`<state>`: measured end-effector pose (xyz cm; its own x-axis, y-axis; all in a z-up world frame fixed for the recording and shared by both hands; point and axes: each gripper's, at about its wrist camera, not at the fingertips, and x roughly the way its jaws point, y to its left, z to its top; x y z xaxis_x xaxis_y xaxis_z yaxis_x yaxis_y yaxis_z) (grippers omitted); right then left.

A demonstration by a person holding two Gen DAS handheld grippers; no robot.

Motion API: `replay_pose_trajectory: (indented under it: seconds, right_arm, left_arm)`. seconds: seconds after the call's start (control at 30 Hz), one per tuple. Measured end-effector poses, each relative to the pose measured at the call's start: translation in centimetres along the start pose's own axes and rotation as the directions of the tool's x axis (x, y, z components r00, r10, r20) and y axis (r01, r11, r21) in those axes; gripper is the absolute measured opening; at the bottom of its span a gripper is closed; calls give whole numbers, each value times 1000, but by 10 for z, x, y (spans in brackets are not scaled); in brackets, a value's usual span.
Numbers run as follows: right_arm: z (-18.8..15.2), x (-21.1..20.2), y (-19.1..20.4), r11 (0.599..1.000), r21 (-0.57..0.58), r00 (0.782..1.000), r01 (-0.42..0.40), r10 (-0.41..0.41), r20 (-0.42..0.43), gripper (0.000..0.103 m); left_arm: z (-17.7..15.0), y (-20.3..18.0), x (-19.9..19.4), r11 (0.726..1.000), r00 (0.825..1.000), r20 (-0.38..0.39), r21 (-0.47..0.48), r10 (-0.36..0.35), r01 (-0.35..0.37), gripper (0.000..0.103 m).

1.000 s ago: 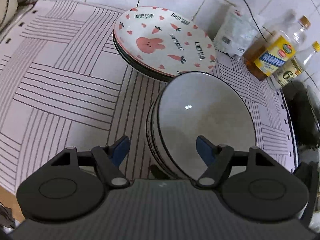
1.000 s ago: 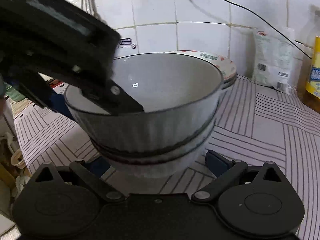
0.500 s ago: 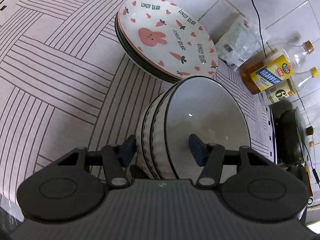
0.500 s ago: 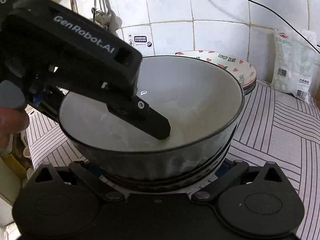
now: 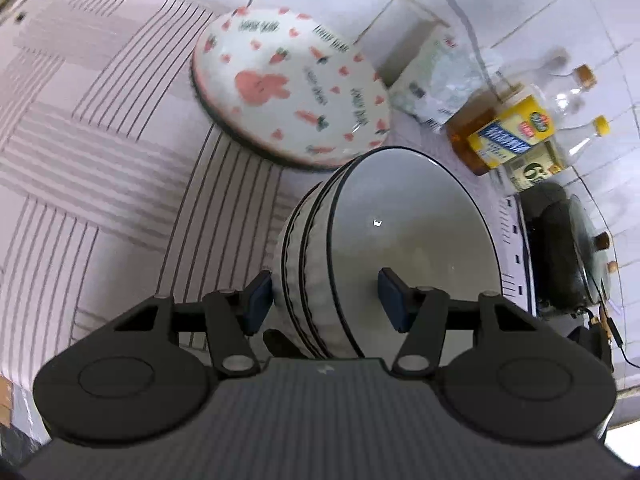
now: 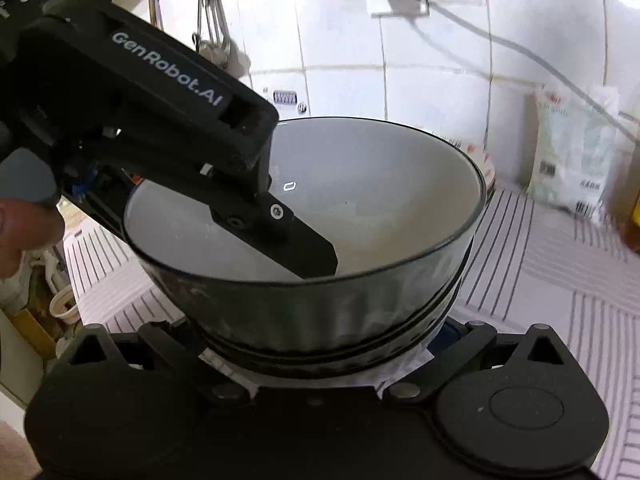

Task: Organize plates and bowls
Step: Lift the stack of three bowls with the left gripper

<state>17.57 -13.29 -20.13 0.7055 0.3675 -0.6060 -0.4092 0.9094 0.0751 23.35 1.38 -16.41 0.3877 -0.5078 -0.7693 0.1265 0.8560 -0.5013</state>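
A stack of grey ribbed bowls with dark rims (image 5: 400, 240) fills the middle of both views (image 6: 360, 208). My left gripper (image 5: 326, 298) straddles the stack's near wall: one blue pad (image 5: 258, 300) is outside against the ribs, the other (image 5: 394, 298) inside the top bowl. My right gripper (image 6: 320, 344) sits under the stack, jaws spread on either side of its base, fingertips hidden. A stack of plates topped by a white rabbit-and-carrot plate (image 5: 292, 88) lies behind.
A striped pink cloth (image 5: 100, 140) covers the counter. A white bag (image 5: 436, 76) and oil bottles (image 5: 508, 132) stand at the tiled back wall. A dark pot (image 5: 568, 248) sits at the right.
My left gripper came down over the bowl rim and its pads closed in on the wall. The bowl stack has risen and come nearer my right gripper.
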Motion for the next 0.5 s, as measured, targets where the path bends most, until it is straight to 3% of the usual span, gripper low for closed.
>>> replay_pose_trajectory:
  seconds: [0.2,0.5]
  right_arm:
    - [30,-11,-7,1000,-6,998,15,-14,56,103]
    - [73,10,-21,999,-50,994,7,-2,109,103]
  left_arm:
    - [20,-22,-21,996,998,64,89,16,-22,56]
    - [67,-21,-21,993,992,116,106,39,-51,56]
